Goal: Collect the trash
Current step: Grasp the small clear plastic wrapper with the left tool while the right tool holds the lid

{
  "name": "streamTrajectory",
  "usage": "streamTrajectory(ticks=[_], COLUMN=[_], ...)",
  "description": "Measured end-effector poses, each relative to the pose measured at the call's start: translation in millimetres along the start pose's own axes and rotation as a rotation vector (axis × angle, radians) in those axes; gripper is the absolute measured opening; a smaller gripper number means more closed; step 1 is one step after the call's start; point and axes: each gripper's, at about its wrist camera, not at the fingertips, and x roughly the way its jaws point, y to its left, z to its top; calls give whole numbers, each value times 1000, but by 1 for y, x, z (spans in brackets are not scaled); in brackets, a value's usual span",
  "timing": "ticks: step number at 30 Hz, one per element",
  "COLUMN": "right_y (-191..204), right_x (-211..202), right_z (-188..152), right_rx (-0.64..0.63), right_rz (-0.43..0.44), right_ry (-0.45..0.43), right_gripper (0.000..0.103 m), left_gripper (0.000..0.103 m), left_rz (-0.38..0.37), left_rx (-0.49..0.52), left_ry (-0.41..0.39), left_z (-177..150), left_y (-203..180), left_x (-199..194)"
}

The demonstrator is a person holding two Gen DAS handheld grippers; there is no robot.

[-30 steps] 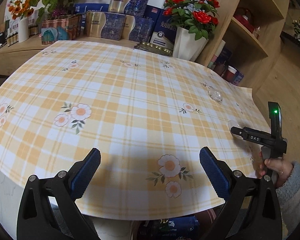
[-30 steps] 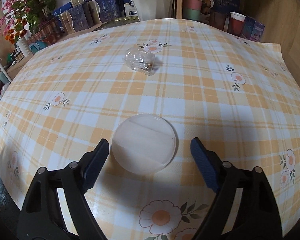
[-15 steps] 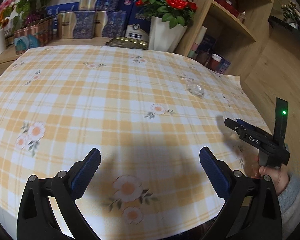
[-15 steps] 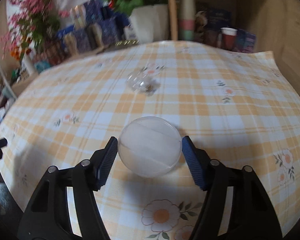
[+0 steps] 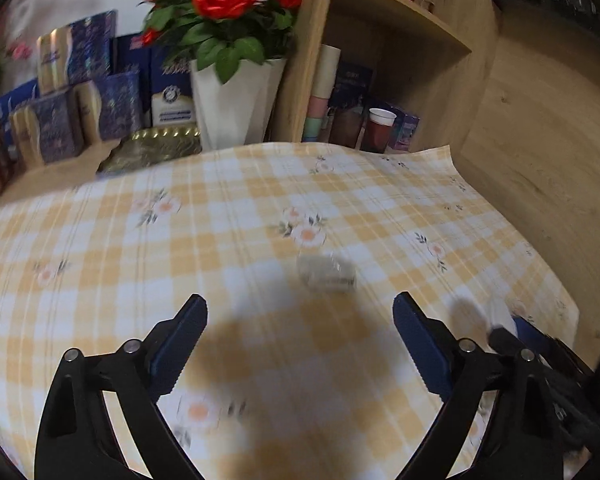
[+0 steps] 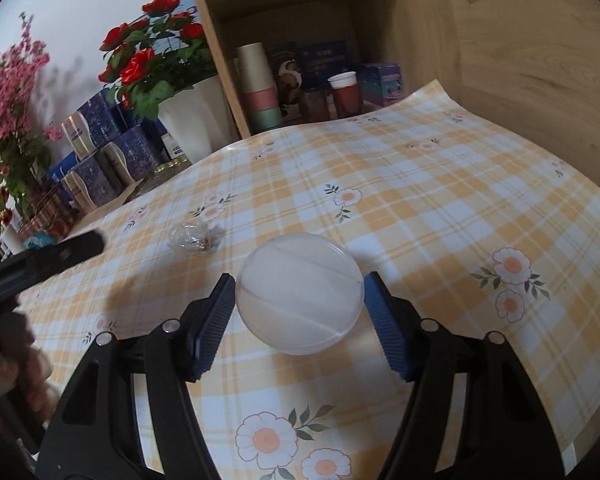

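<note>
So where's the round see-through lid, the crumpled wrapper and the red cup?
round lid (image 6: 299,298), right wrist view, middle of its face
crumpled wrapper (image 5: 326,273), left wrist view, its middle
red cup (image 6: 345,94), right wrist view, its side

One clear plastic lid (image 6: 300,296), one crumpled wrapper (image 6: 191,239), two flowerpots (image 6: 188,120).

Plaid tablecloth (image 6: 440,200) w/ crumpled clear wrapper (image 6: 190,239)

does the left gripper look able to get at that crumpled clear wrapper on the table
Probably yes. The left gripper has its jaws wide, just closing slightly, with nothing between them, and the crumpled wrapper lies just ahead on bare tablecloth. The right gripper, shut on the round lid, sits off to the side.
</note>
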Motion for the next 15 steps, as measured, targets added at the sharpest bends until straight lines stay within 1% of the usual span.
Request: streamTrajectory(ticks=[2, 4, 6, 9, 11, 13, 15], right_y=[-3, -5, -8, -11, -11, -11, -10], right_x=[0, 0, 1, 1, 1, 2, 4], right_z=[0, 0, 0, 0, 0, 0, 0], right_rx=[16, 29, 47, 61, 62, 60, 54], right_rz=[9, 11, 4, 0, 6, 10, 10], right_ry=[8, 8, 5, 6, 8, 13, 17], right_gripper=[67, 67, 67, 67, 67, 67, 67], left_gripper=[88, 86, 86, 86, 85, 75, 70], left_rz=[-9, -16, -20, 1, 36, 61, 94], left_rx=[40, 76, 83, 93, 108, 113, 111], left_ry=[16, 50, 80, 129, 164, 201, 245], left_z=[10, 17, 22, 23, 21, 18, 16], left_y=[-10, -20, -26, -34, -37, -36, -32], left_x=[19, 39, 55, 78, 93, 104, 114])
